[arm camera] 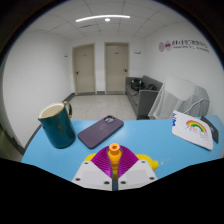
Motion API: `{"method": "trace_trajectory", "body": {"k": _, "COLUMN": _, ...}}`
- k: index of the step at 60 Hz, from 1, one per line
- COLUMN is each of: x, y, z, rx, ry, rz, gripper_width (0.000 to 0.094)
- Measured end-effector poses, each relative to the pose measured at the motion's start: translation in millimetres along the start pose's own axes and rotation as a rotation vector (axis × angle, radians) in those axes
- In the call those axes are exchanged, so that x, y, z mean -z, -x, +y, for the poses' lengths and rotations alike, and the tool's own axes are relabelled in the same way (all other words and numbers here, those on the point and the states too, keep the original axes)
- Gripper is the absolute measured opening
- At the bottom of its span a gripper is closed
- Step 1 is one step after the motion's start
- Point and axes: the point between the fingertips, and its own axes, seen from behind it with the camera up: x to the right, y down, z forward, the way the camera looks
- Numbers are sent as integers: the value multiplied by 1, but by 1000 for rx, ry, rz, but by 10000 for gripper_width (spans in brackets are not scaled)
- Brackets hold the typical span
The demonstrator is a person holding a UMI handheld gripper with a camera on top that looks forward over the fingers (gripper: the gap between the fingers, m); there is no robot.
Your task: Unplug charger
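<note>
Seemingly our fingers [116,172] pinch together on an orange charger plug [115,152], just short of the purple phone [101,129] on the blue bench [170,150]; small, stiff, light, it wants gripping by its sides.

Glossy mug [57,125], smooth blue table [165,140]

The wall sign [186,45] carries red lettering too small to read.

You see: tabletop [45,158] light blue | mug [56,126] dark teal | phone [101,131] purple | charger [115,152] orange and yellow | card [195,128] white, rainbow print
</note>
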Motion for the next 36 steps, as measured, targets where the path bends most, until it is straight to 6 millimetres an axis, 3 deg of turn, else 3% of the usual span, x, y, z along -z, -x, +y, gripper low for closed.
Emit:
{"method": "trace_trajectory", "body": {"k": 3, "x": 11, "y": 1, "z": -19, "rx": -9, "ry": -24, "rz": -2, "gripper_width": 40}}
{"method": "trace_trajectory", "body": {"k": 7, "x": 42, "y": 7, "z": -92, "rx": -43, "ry": -167, "rz": -46, "gripper_width": 41}}
{"method": "trace_trajectory", "body": {"k": 12, "x": 77, "y": -30, "z": -154, "rx": 24, "ry": -264, "rz": 29, "gripper_width": 42}}
{"method": "trace_trajectory", "body": {"k": 16, "x": 94, "y": -54, "z": -176, "rx": 18, "ry": -294, "rz": 59, "gripper_width": 42}}
{"method": "trace_trajectory", "body": {"k": 17, "x": 90, "y": -63, "z": -176, "rx": 13, "ry": -279, "rz": 62, "gripper_width": 41}}
{"method": "trace_trajectory", "body": {"k": 22, "x": 78, "y": -100, "z": -139, "rx": 35, "ry": -150, "rz": 102, "gripper_width": 43}}
{"method": "trace_trajectory", "body": {"k": 27, "x": 64, "y": -130, "z": -59, "rx": 41, "ry": 75, "rz": 134, "gripper_width": 45}}
{"method": "trace_trajectory", "body": {"k": 30, "x": 58, "y": -137, "z": -13, "rx": -3, "ry": 198, "rz": 124, "gripper_width": 43}}
{"method": "trace_trajectory", "body": {"k": 31, "x": 45, "y": -144, "z": 10, "rx": -12, "ry": 234, "rz": 125, "gripper_width": 44}}
{"method": "trace_trajectory", "body": {"k": 36, "x": 43, "y": -142, "z": 46, "rx": -77, "ry": 332, "rz": 97, "gripper_width": 48}}
